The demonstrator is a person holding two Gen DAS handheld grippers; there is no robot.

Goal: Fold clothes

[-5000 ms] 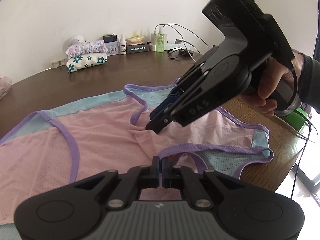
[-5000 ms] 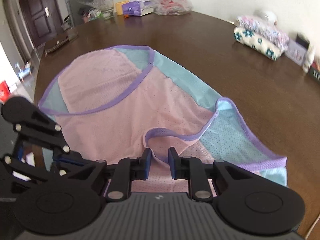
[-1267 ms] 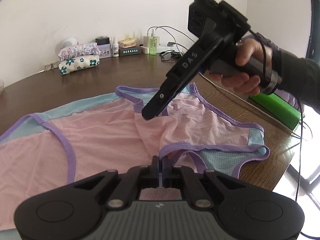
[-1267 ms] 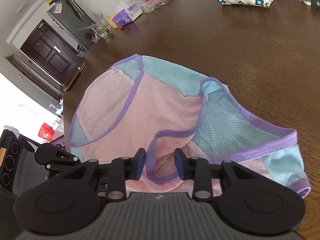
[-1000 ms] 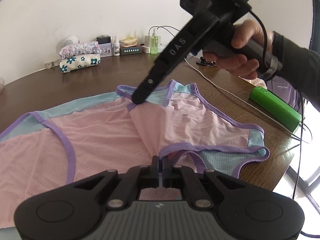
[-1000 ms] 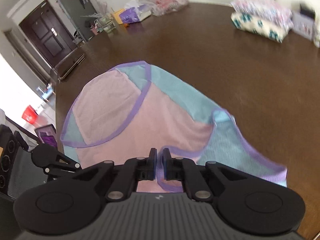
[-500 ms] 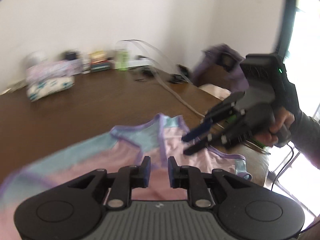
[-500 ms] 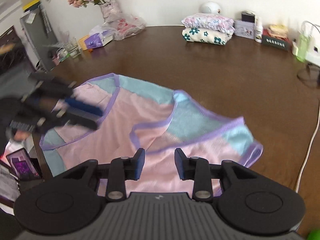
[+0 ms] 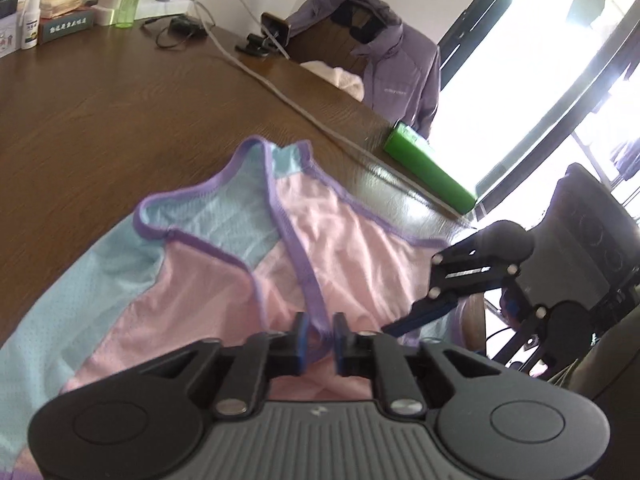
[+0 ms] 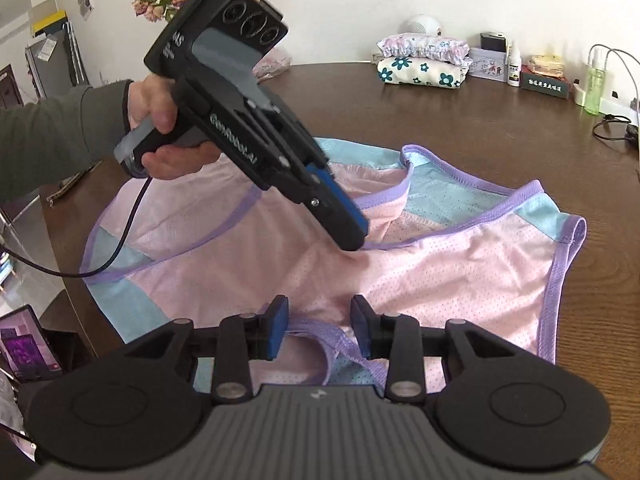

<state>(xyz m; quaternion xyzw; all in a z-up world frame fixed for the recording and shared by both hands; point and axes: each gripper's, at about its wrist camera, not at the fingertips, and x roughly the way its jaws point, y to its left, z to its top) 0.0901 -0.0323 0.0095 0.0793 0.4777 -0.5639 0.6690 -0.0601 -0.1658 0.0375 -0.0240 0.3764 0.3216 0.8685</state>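
Brown counter [image 10: 460,120] carries pink garment [image 10: 440,264], spread for folding. Left claw [image 9: 318,338] slightly spread, straddling purple trim [image 9: 298,264]; right claw [image 10: 319,330] spread wide over garment's near edge, ready to pinch.

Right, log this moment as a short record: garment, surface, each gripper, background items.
garment: pink, blue and purple-trimmed mesh top, lying partly folded
surface: brown wooden table
left gripper: open, fingers straddling a purple trim band
right gripper: open, over the near purple trim
background: folded floral fabrics, green bottle, green box
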